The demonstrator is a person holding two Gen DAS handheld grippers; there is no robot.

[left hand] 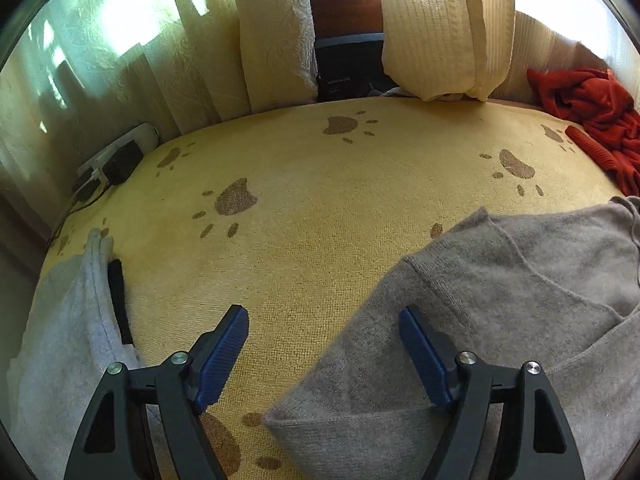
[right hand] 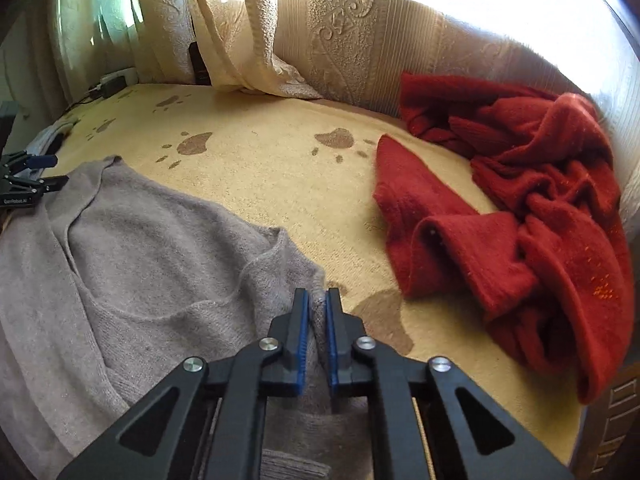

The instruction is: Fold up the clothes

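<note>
A grey-beige knit sweater [right hand: 140,248] lies spread on a yellow paw-print blanket [right hand: 280,168]; it also shows in the left wrist view [left hand: 500,300]. My right gripper [right hand: 318,304] is shut on the sweater's right edge, with fabric pinched between the blue pads. My left gripper [left hand: 324,328] is open and empty; its right finger [left hand: 424,356] is over the sweater's left part. The left gripper also shows at the far left of the right wrist view [right hand: 48,172]. A crumpled red sweater [right hand: 520,208] lies to the right and also shows in the left wrist view [left hand: 600,120].
A folded light grey garment [left hand: 64,320] lies at the blanket's left edge, with a black item [left hand: 120,300] beside it. Cream pillows [left hand: 440,28] stand at the back. A power strip with plugs [left hand: 112,160] sits at the far left. Curtains hang behind.
</note>
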